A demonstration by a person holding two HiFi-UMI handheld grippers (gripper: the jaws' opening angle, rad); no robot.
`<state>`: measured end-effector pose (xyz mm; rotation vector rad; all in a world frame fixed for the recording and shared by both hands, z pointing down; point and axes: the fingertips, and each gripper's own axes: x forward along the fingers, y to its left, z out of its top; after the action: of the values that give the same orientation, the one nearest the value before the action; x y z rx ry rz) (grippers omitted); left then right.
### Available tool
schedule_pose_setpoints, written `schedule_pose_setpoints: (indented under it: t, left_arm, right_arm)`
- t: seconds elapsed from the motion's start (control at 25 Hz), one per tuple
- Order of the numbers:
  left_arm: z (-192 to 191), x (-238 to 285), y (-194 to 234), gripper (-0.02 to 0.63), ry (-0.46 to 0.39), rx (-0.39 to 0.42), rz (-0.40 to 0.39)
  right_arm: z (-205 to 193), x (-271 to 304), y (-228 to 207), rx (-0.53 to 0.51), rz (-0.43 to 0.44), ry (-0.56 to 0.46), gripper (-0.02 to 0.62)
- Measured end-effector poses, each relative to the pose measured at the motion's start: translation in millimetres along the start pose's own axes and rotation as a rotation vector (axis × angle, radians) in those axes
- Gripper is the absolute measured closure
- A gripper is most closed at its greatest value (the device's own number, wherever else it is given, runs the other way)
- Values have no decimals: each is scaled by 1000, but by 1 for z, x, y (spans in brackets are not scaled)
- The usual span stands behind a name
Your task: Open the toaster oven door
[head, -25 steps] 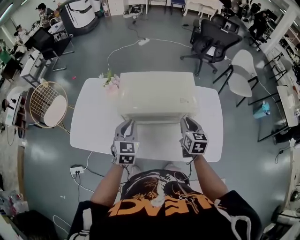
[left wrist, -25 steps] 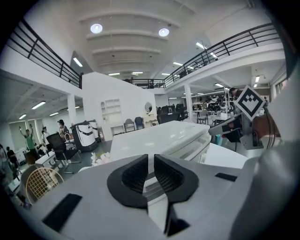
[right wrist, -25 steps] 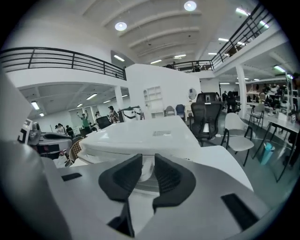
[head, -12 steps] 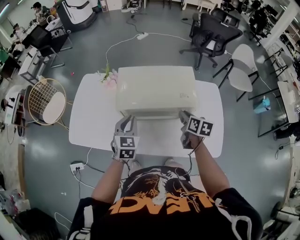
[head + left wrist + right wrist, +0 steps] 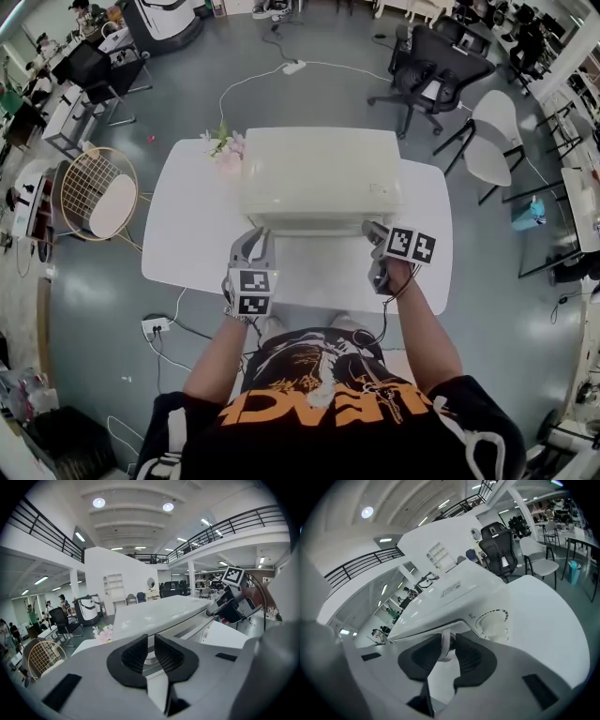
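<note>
**Both tongs on the toaster oven's door handle**

We see the toaster oven [image 5: 319, 178], cream-white, standing at the back middle of the white counter [image 5: 192, 234] with its front toward the person. Its door handle [image 5: 445, 641] is a pale bar running along the top of the front face.

The left tongs [image 5: 151, 651] are closed on the left end of that handle. In the left gripper view their dark pads [image 5: 136, 654] stand nearly together, with only a thin strip of the white bar between them. The right tongs [image 5: 449, 651] are closed on the handle's right part, and the bar passes between their pads. This gripper is rolled to one side, its marker cube [image 5: 410, 246] tipped outward in the head view. Just right of these tongs, on the oven's front, sits a round dial [image 5: 493, 623] ringed with tick marks.

A dark seam runs under the oven's top edge, above the door [image 5: 185, 629]. We cannot tell whether the door has left its frame.

Pink-and-white flowers [image 5: 225, 150] sit on the counter at the oven's back left corner. On the grey floor beyond are a black office chair [image 5: 427, 70] and a white chair [image 5: 492, 141]. A round wire-backed chair [image 5: 94, 202] stands left of the counter.
</note>
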<state>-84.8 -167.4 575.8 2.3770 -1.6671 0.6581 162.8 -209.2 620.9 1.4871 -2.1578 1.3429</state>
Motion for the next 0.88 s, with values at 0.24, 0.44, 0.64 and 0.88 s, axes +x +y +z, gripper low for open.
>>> schedule_pose_setpoints:
  t: [0.24,0.44,0.64,0.88]
  left_arm:
    - [-18,-4,16,543,64,-17,38]
    - [-54,-13,21,526,228,-66,-25]
    - [-81,-12,14,518,331,-118,-84]
    - [-101,-1,-41,522,417,-27,-227]
  right_arm:
    - [-30,-16,2,-116,-42,83,495]
    - [-77,-31,-8,-218,-98,167,500]
    - [-121,-34,-25,-317,-159,256,500]
    - [-166,-33,-43,-283,-171,322,499]
